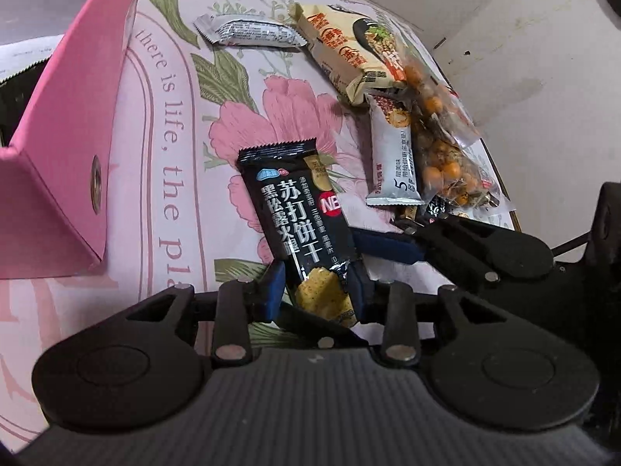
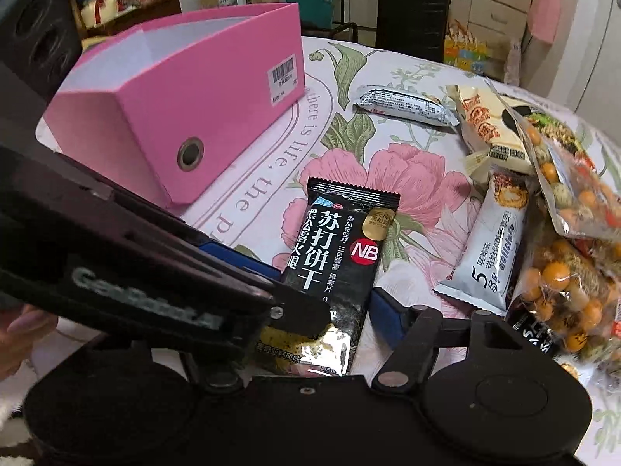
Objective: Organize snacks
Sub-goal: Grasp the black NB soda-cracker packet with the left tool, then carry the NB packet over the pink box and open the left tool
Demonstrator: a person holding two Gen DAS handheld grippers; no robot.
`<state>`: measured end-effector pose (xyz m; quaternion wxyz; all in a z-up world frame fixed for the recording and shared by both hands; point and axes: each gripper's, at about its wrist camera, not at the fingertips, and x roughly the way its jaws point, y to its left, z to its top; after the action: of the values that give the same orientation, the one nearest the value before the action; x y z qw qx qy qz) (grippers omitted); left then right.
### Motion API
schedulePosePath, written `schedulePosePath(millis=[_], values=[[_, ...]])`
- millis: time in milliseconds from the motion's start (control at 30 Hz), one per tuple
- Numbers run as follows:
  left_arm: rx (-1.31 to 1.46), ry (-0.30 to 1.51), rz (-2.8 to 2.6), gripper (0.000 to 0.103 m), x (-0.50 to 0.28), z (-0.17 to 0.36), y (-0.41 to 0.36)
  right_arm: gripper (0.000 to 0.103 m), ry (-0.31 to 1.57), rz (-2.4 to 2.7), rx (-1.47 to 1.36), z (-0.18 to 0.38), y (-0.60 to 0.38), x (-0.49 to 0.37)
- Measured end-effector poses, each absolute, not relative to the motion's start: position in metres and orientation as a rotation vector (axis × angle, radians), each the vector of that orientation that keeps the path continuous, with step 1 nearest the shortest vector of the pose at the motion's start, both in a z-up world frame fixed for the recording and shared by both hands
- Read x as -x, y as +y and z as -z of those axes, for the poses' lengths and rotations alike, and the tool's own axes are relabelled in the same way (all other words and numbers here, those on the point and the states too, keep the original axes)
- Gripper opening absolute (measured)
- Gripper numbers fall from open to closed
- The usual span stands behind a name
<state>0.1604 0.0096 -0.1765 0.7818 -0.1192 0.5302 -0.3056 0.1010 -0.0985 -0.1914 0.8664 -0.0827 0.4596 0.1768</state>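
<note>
Clamping the near end of the black cracker packet, the left gripper has both blue pads pressed against the packet's edges, and the packet stretches away from it across the floral tablecloth. The right gripper sits at that same near end of the black cracker packet, its jaws apart; the one blue pad in view stands just beside the packet's edge without pressing it, while the other finger is hidden behind the left gripper's body. Left of the packet, the open pink box rests on the cloth, apart from it. Right of the packet lies a white snack bar, and beyond that a clear bag of orange coated nuts. Farther from the packet, a beige noodle pack and a small silver wrapper lie near the table's far edge.
</note>
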Motion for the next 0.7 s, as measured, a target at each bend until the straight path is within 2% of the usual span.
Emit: schedulePosePath(millis=[33,467,700], values=[[0.249,1.144,0.648,0.031,-0.159,0.174,0.009,0.063,0.962,-0.365,0.181,0.19,-0.097,-0.1],[0.226,1.236,0.661,0.034,-0.134,0.117,0.028,0.062,0.978,-0.423,0.145,0.135,-0.086,-0.071],[0.23,1.197,0.693,0.035,-0.117,0.083,0.049,0.062,0.952,-0.46,0.17,0.102,-0.07,-0.056]])
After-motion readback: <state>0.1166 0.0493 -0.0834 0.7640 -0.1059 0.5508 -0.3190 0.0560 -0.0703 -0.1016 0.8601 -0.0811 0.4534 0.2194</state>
